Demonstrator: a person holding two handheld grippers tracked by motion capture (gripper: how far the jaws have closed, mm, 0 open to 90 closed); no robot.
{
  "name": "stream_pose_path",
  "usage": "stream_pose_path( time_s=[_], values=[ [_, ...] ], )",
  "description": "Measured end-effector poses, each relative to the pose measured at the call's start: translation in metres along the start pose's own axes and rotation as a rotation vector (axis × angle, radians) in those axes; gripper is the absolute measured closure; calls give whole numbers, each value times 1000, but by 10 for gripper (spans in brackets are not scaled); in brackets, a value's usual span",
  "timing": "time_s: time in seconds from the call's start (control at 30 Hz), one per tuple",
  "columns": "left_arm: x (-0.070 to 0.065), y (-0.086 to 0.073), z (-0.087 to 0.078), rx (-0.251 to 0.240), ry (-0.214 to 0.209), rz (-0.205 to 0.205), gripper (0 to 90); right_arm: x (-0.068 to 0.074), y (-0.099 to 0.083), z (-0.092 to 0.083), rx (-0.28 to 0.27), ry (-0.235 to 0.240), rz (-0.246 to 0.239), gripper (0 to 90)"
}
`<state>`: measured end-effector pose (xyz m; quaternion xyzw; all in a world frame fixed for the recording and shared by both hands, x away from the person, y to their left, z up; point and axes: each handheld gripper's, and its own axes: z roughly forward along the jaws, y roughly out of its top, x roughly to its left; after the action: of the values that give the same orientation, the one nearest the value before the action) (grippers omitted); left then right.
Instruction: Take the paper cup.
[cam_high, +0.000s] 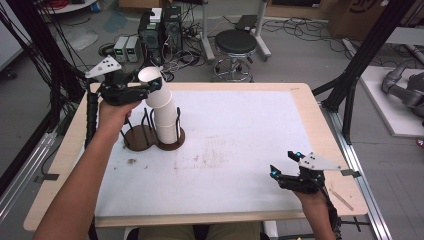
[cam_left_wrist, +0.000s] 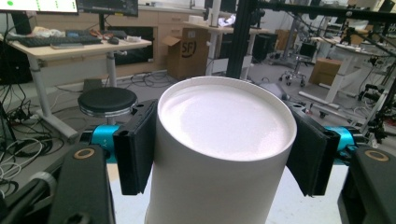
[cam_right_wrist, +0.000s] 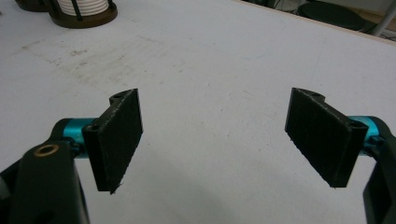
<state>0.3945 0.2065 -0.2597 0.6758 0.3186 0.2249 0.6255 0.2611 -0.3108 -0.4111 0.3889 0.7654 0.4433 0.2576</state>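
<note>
Upper left of the high view: left gripper (cam_high: 146, 86) pinching top cup (cam_high: 151, 78) by its sides — lifting it off the stack (cam_high: 166, 120). Right gripper (cam_high: 286, 165) spread, idle, lower right.

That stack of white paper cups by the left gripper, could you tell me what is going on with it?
A person's left gripper is shut on the top white paper cup, tilting it off the stack of white paper cups in the dark round wire-sided holder. The right gripper rests open over the white table mat, holding nothing.
</note>
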Motion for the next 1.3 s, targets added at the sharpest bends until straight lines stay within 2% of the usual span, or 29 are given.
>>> stream_pose_path(
  time_s=[0.1, 0.17, 0.27, 0.33, 0.37, 0.47, 0.53, 0.6, 0.73, 0.77, 0.8, 1.0, 1.07, 1.13, 1.2, 1.23, 1.27, 1.3],
  values=[
    [-1, 8, -10, -27, -8, 2, 331, 0, 0, 0, -2, 0, 3, 194],
    [-1, 11, -16, -27, -24, 9, 331, 1, 1, 0, 0, 1, 3, 194],
    [-4, 13, -25, -22, -34, 30, 331, 1, 1, 0, -5, 2, -2, 194],
    [-4, 13, -28, -24, -36, 30, 331, 1, 1, 0, -3, 1, -1, 194],
    [-6, 15, -36, -33, -47, 34, 331, 2, 1, 0, 0, 2, 3, 194],
    [-7, 16, -44, -49, -66, 33, 331, 3, 1, 0, -2, 2, 3, 194],
    [-11, 16, -53, -49, -77, 58, 331, 3, 1, 0, 0, 2, -1, 194],
    [-12, 15, -56, -47, -83, 63, 330, 3, 1, 0, 0, 3, 0, 194],
    [-17, 6, -64, -38, -103, 78, 330, 4, 2, 1, 2, 7, -2, 194],
    [-19, -2, -68, -40, -112, 73, 330, 4, 1, 2, 3, 12, -3, 194],
    [-19, -2, -68, -40, -112, 73, 330, 5, 1, 2, 6, 13, 0, 194],
    [-25, -25, -81, -43, -145, 47, 330, 7, 2, 4, 9, 20, -7, 194],
    [-26, -29, -83, -42, -152, 44, 330, 7, 2, 5, 10, 20, -5, 194],
    [-31, -41, -83, -36, -180, 45, 330, 8, 3, 6, 10, 22, -6, 194],
    [-32, -44, -83, -33, -187, 48, 330, 9, 3, 7, 12, 21, -8, 194],
    [-36, -52, -82, -24, -202, 49, 330, 9, 4, 7, 12, 22, -10, 194],
    [-36, -52, -82, -24, -202, 49, 330, 10, 4, 8, 14, 25, -8, 194],
    [-42, -60, -79, -21, -218, 49, 330, 10, 4, 8, 11, 24, -12, 194]
  ],
)
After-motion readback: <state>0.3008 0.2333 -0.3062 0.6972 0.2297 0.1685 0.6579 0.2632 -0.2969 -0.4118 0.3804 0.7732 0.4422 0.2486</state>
